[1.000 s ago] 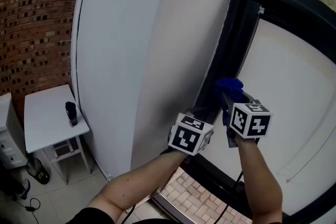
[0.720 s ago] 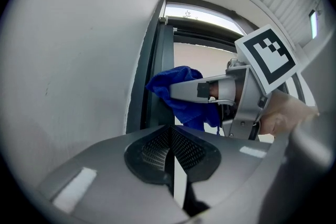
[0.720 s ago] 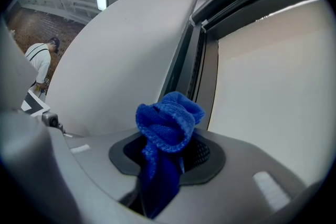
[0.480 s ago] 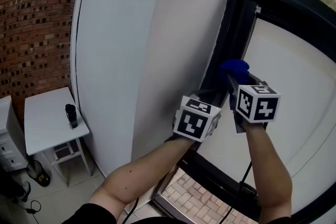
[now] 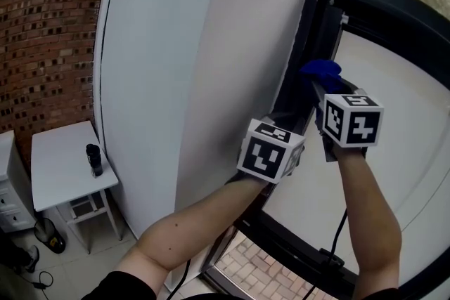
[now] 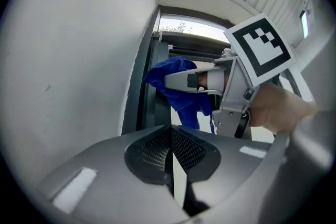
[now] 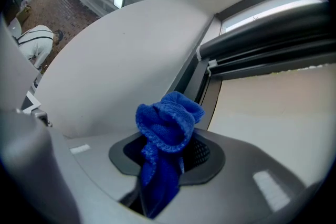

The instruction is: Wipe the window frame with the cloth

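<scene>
We have carried the blue cloth (image 7: 169,122) further up the window frame (image 5: 310,21) over the last second. Our right gripper (image 7: 167,150), clamped on the bunched cloth, now sits higher along the dark upright than it did, and the cloth's free end appears to press against the frame's inner edge. Our left gripper (image 6: 172,150) has risen as well and rides lower, just beside the same upright, its jaws pinched together with nothing between them. We judge the wipe to be mid-stroke and heading upward, with the stretch of frame above the cloth and the top rail not yet covered. The pale pane (image 5: 394,116) lies on the frame's right, the plain wall (image 5: 176,67) on its left.
</scene>
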Motion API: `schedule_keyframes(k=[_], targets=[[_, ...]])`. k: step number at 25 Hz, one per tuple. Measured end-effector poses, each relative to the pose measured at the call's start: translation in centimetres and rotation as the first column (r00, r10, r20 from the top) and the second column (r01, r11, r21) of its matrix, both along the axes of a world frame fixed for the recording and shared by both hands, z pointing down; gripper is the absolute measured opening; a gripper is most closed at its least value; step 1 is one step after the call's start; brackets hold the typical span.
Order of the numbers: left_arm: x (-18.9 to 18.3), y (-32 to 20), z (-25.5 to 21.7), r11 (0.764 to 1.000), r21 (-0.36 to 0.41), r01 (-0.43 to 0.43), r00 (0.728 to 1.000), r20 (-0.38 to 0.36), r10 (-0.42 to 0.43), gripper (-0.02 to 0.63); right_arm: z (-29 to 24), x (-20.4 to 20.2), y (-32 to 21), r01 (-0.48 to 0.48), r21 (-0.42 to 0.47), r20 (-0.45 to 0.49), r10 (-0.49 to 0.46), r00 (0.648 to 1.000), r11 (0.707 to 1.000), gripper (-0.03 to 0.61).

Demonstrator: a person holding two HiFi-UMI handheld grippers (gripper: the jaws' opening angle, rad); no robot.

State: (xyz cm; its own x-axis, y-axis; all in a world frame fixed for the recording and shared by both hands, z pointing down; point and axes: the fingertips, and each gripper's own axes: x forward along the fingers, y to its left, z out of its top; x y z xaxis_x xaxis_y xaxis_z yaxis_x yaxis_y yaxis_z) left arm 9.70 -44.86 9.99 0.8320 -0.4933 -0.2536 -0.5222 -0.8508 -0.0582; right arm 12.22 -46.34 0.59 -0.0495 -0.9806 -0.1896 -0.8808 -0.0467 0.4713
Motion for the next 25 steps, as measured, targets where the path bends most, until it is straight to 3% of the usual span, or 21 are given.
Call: schedule_keyframes(k=[12, 25], targets=[[0.4, -0.1, -4.3, 0.996, 0.083, -0.019, 1.0, -0.014, 0.02, -0.009, -6.7, -0.1, 0.4, -0.012, 0.101, 0.025, 0.01, 1.0, 0.995, 0.141], [0.9, 0.3, -8.5, 0.988, 0.134, -0.073, 0.997, -0.012, 0.075, -0.009, -12.0, 0.3, 0.5, -0.065, 0.15, 0.04, 0.06, 0.997, 0.987, 0.141]])
